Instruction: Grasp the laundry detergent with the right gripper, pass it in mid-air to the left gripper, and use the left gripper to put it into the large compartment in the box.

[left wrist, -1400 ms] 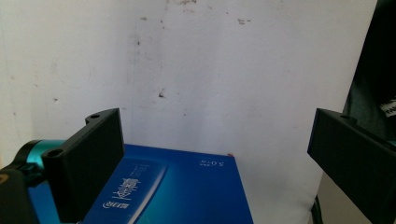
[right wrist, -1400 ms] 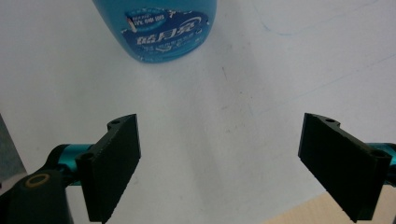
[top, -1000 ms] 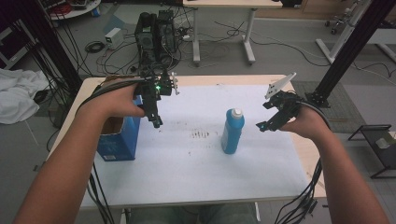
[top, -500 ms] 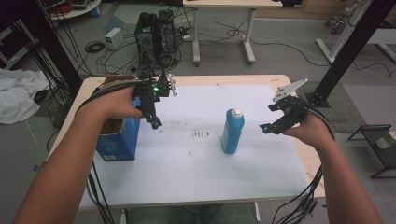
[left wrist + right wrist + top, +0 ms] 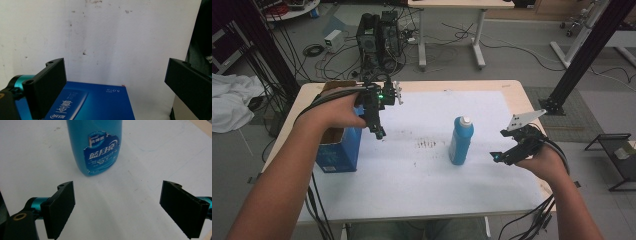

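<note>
The blue bottle (image 5: pixel 460 140) stands upright near the middle of the bench (image 5: pixel 512 90), on the white sheet (image 5: pixel 427 180) that covers most of the top, with its white cap up. The right gripper (image 5: pixel 498 156) hangs low to the bottle's right, a short way off and pointed at it. In the right gripper view the jaws are spread wide with nothing between them, and the bottle (image 5: pixel 96 147) sits straight ahead beyond their tips, its torn label facing the camera.

The left gripper (image 5: pixel 379 131) is held above the open blue box (image 5: pixel 334 147) at the bench's left side. Its jaws are also wide apart and empty in the left gripper view, where the box's printed face (image 5: pixel 92 103) lies just below them.

To my eye this is the approach to the bottle: the right hand is lined up but has not closed in. The next move calls for sliding the right gripper forward until the jaws sit on either side of the bottle's body, low enough to stay clear of the narrow neck, then closing firmly. The bottle is tall and slim, so a nudge from one jaw before the other lands could tip it. The left hand looks to be waiting by the box, perhaps to steady it.
</note>
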